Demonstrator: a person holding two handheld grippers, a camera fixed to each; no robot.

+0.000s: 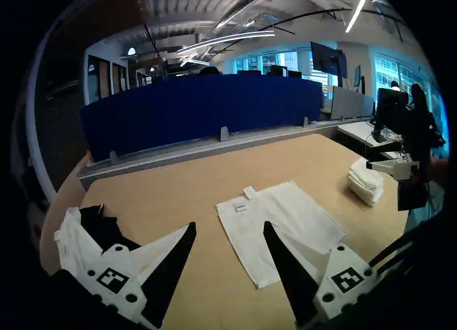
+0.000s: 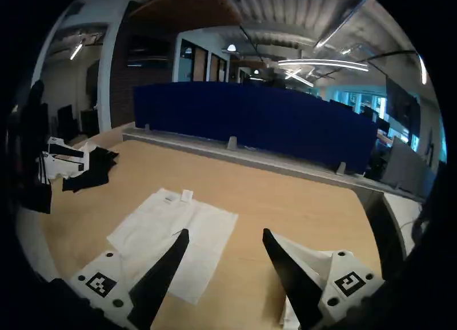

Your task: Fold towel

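A white towel (image 1: pixel 274 221) lies spread flat on the wooden table (image 1: pixel 171 198), a small label at its far edge. In the left gripper view my left gripper (image 1: pixel 228 230) hovers open just above the towel's near left part, nothing between its fingers. The right gripper (image 1: pixel 398 167) shows farther off at the right, held over the table's edge. In the right gripper view my right gripper (image 2: pixel 224 236) is open and empty, the towel (image 2: pixel 171 227) below and to the left of its left finger.
A stack of folded white towels (image 1: pixel 365 182) sits near the table's right edge. A heap of black and white cloth (image 1: pixel 85 230) (image 2: pixel 85 164) lies at the left end. A blue divider (image 1: pixel 200 110) runs along the table's far side.
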